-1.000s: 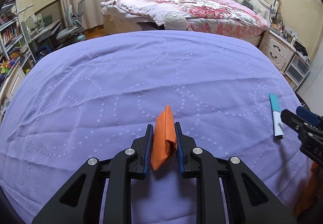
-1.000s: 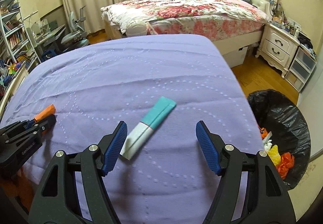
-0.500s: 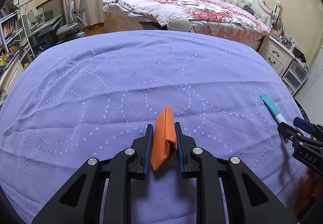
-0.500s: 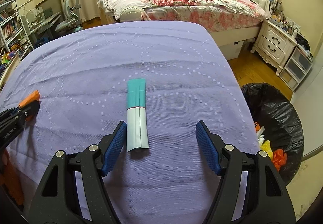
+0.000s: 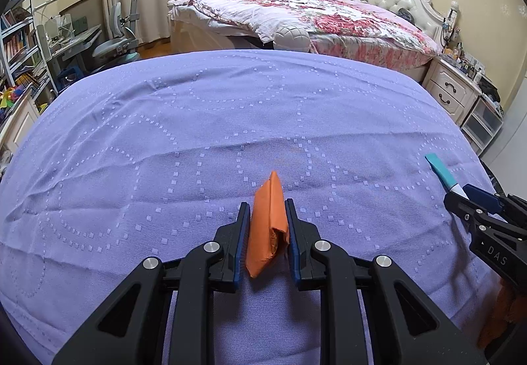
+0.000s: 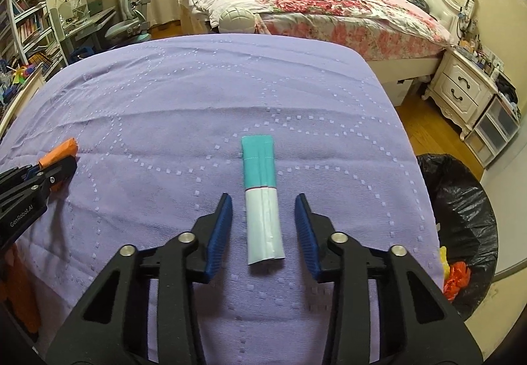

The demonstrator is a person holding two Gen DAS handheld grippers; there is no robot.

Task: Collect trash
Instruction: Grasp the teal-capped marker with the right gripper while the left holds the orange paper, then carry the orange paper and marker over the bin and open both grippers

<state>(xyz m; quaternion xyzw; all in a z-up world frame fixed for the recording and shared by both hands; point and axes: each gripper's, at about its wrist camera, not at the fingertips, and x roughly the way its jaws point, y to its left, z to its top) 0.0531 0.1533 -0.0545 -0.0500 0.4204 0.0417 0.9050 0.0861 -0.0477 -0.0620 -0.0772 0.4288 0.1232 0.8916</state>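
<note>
A folded orange wrapper stands pinched in my left gripper, just above the purple bedspread. In the right wrist view that gripper shows at the left edge with the orange wrapper poking out. A teal and white packet lies flat on the spread, lengthwise between the fingers of my right gripper. Its jaws are closing, with a gap left on both sides of the packet. From the left wrist the packet's teal end sticks out past the right gripper.
A bin lined with a black bag stands on the floor off the spread's right edge, with coloured scraps inside. Beyond are a flowered bed, a white nightstand, and a desk with chair at far left.
My right gripper rolled until the packet lay straight between its fingers, and its jaws have narrowed around it. The left gripper kept still, holding the orange wrapper.
</note>
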